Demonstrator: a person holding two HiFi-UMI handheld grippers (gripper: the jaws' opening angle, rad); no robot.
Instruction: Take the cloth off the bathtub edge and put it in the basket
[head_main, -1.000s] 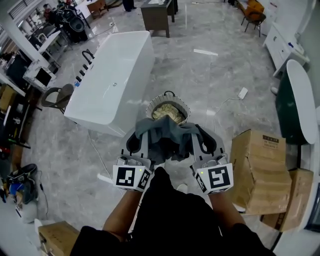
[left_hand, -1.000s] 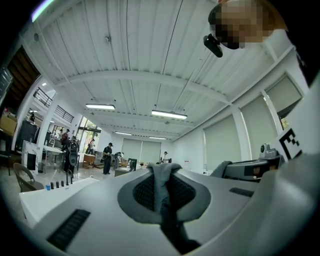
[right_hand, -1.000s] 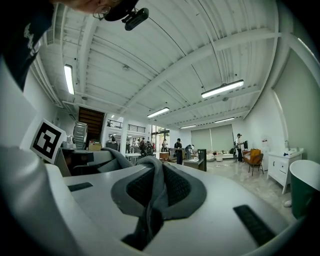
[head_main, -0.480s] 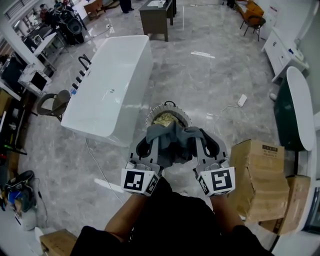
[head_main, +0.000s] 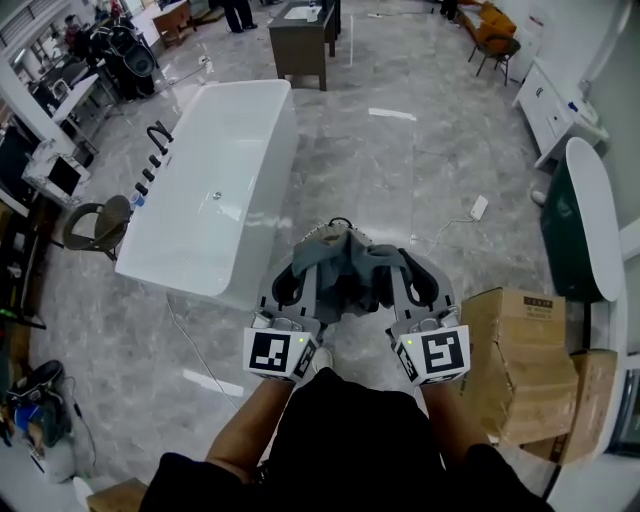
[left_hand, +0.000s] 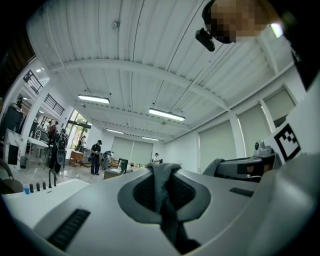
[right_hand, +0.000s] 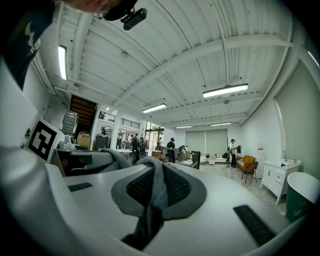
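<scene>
Grey cloth (head_main: 346, 264) hangs bunched between the left gripper (head_main: 298, 276) and right gripper (head_main: 411, 277), both clenched on it. Within the last second it has travelled forward, clear of the bathtub (head_main: 215, 190), and now covers most of the basket (head_main: 316, 232). Release appears due.

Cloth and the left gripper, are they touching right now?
Touching. The left gripper has its jaws shut on the grey cloth, which shows plainly in the left gripper view.
</scene>
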